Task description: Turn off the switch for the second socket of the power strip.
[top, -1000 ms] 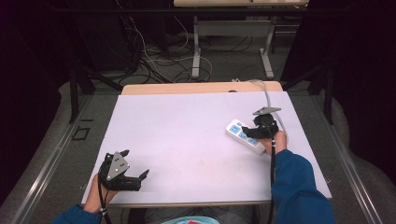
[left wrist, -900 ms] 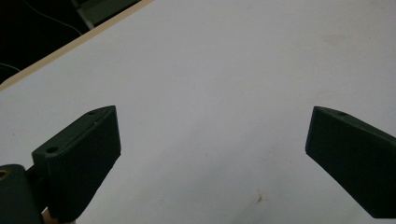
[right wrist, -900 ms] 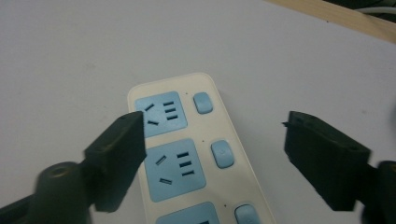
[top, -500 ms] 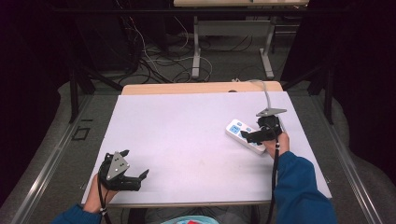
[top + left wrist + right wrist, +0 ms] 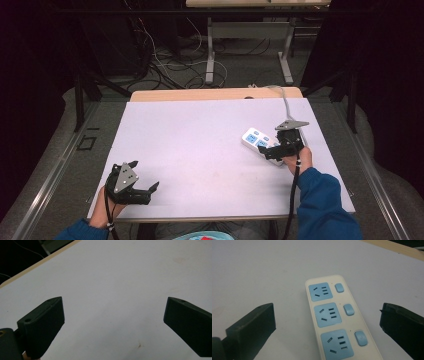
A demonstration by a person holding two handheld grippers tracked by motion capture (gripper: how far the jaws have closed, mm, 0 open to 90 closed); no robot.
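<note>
Over on the left we've got the left tongs parked wide open and empty near the front edge of the white worktop, probably just out of the way. On the right, our right tongs gape wide either side of the power strip, gripping nothing yet, apparently lined up to grab it.

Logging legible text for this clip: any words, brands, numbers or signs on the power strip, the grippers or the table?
No readable words, brands or numbers.
Power strip: no lettering; a faint mark on the nearest switch button, too blurred to read.
Left gripper, right gripper: no visible markings.
Table: plain white, unprinted.
</note>
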